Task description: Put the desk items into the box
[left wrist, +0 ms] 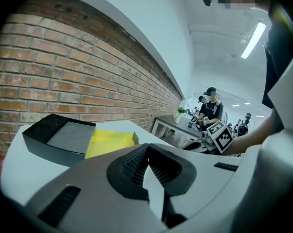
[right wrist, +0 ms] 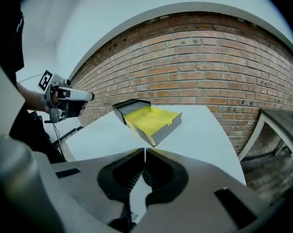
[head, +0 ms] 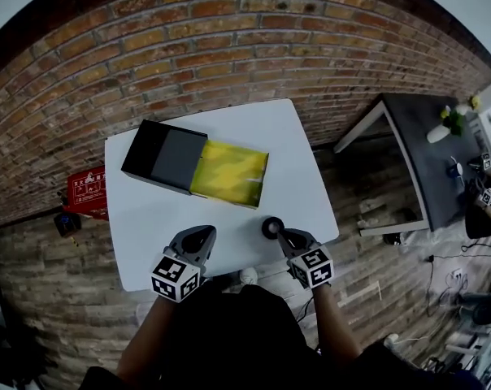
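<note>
The box (head: 174,158), yellow tray (head: 230,173) slid out, lies on the white table (head: 298,189) at my twelve o'clock. My left claw (head: 203,232) and right claw (head: 285,235) are both closed and empty. A small black round item (head: 271,227) sits just beside the right claw's tip.

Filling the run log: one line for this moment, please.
left gripper: shut, empty; right gripper: shut, beside small black round item; black box with yellow tray: open, empty
</note>
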Demonstrator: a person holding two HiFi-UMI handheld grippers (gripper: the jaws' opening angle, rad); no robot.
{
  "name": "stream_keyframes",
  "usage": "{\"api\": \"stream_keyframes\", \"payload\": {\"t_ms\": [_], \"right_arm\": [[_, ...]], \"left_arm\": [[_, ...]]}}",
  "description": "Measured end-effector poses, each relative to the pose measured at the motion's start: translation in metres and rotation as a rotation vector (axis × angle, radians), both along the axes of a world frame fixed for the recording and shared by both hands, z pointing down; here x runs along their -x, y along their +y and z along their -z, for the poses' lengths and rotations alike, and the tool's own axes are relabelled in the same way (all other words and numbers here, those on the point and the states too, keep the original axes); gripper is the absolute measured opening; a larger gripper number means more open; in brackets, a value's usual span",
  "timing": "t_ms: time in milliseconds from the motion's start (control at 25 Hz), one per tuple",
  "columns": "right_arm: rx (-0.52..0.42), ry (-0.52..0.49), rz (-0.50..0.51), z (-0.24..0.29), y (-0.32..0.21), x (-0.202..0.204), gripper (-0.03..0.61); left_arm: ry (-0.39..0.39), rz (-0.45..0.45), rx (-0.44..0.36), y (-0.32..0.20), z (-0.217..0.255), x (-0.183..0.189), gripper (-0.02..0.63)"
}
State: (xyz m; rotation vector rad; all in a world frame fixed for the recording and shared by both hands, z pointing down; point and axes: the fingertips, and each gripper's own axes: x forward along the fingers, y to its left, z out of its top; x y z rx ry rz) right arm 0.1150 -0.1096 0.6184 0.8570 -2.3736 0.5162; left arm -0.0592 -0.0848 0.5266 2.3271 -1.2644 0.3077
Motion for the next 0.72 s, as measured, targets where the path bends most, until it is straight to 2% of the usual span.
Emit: {"api": "stream_keyframes", "payload": {"t_ms": [440, 720], "right_arm": [[0.026, 0.072, -0.014, -0.024, 0.012, 0.006, 0.023], [0.038, 0.114, 0.006, -0.037, 0.011, 0.011, 0.025]], "left_arm": [[-0.019, -0.223, 0.054, -0.011, -0.031, -0.055, 0.015], [-0.027, -0.289, 0.074, -0.014, -0.043, -0.076, 0.014]]}}
